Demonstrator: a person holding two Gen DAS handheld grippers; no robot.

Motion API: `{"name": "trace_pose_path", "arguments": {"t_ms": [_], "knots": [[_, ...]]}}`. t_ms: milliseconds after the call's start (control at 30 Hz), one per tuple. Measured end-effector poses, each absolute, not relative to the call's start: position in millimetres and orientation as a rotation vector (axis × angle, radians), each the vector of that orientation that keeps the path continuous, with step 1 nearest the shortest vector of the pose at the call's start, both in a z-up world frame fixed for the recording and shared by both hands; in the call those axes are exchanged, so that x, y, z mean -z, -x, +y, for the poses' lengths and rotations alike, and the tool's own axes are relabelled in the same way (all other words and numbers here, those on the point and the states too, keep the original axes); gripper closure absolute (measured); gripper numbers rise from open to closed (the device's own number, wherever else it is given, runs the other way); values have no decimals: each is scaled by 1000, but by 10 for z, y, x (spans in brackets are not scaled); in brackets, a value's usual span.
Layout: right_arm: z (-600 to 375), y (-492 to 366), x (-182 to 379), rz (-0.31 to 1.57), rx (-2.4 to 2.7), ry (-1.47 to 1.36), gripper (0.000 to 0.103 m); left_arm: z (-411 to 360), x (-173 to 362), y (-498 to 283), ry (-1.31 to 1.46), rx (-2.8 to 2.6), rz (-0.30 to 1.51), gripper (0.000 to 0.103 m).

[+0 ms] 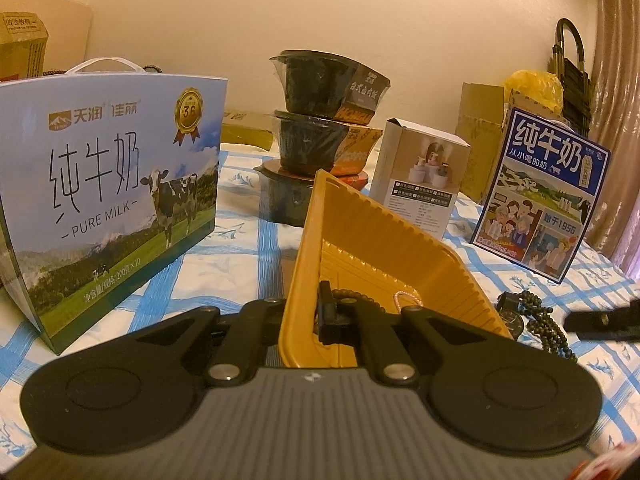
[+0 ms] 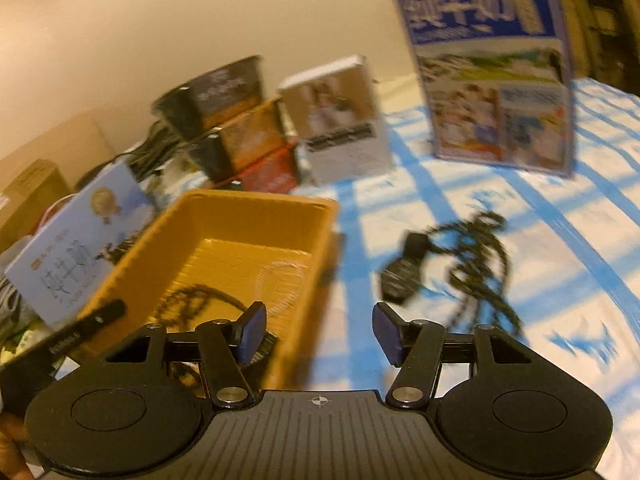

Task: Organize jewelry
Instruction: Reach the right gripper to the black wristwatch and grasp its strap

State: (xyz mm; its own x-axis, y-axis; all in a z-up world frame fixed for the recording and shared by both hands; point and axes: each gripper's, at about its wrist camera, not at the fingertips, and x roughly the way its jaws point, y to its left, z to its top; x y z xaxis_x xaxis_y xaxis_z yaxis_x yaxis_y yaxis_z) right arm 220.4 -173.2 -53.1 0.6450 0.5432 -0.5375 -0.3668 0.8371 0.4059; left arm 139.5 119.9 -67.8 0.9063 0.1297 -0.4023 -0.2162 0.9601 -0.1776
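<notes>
Clamped on the near rim of the tilted yellow tray (image 1: 384, 240), left hand-held gripper (image 1: 320, 312) grips it while right hand-held gripper (image 2: 318, 332) gapes empty, beaded necklace (image 2: 476, 264) at one o'clock on the checked cloth (image 2: 560, 280).

One ribbed yellow plastic tray (image 1: 376, 248) sits near the middle of the blue-checked white cloth (image 1: 248, 216). Two printed milk cartons stand on it: a large one (image 1: 108, 196) at the left, a smaller blue one (image 1: 540, 192) at the right. Three dark round food bowls (image 1: 320, 128) are stacked at the far side, with one white cardboard box (image 1: 420, 176) to their right. One dark beaded necklace (image 2: 476, 264) and one dark wristwatch (image 2: 400, 280) lie right of the tray.
</notes>
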Motion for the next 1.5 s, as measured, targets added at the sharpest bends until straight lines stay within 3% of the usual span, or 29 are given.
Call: {"name": "trace_pose_path", "arguments": {"t_ms": [600, 1500], "knots": [[-2118, -2136, 896, 780, -387, -228, 43, 1146, 651, -1406, 175, -182, 398, 97], [-1968, -2342, 894, 772, -401, -112, 39, 1158, 659, -1412, 172, -179, 399, 97]]}}
